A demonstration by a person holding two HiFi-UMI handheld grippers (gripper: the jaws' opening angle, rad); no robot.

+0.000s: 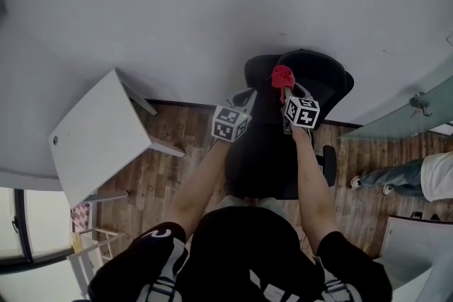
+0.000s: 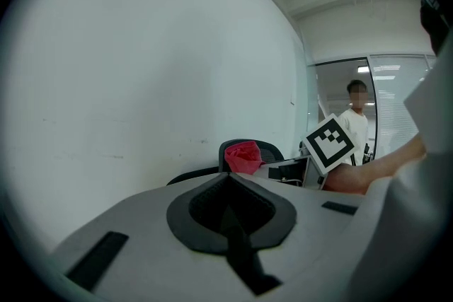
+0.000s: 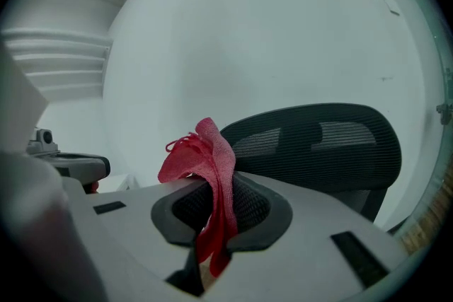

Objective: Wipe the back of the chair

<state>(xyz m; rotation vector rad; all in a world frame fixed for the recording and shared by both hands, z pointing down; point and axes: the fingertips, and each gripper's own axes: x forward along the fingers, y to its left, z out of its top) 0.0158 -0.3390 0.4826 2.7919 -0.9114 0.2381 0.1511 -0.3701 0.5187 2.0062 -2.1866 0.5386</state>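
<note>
Right tool [image 3: 216, 207]: jaws closed on the red cloth [image 3: 205, 155], pinching it at mid-length; held out over the upper part of the chair, marker cube facing up in the head view [image 1: 287, 90].
Red cloth: bunched in a loose fold above the jaws, with a frayed edge at the top left and a narrow tail hanging down through the slot between them; seen from the head view [image 1: 282, 74] as a small red lump at the top edge of the chair back; contact with the mesh not possible to judge.
Left tool [image 2: 228, 203]: jaws drawn together with nothing between them; held just beside the right tool, at the chair's left edge in the head view [image 1: 247, 98], cube facing up.
Chair [image 3: 318, 145]: black office chair with a curved mesh back, facing a plain white wall [image 1: 212, 3]; back just behind and to the right of the cloth in the right gripper view; seat and armrest below the forearms in the head view [image 1: 269, 159].
Table [image 1: 99, 138]: white, standing to the left of the chair, well apart from both tools.
Floor [image 1: 177, 134]: wood-pattern planks.
Bystander [image 1: 403, 177]: standing to the right, near a glass partition [image 1: 400, 120].
</note>
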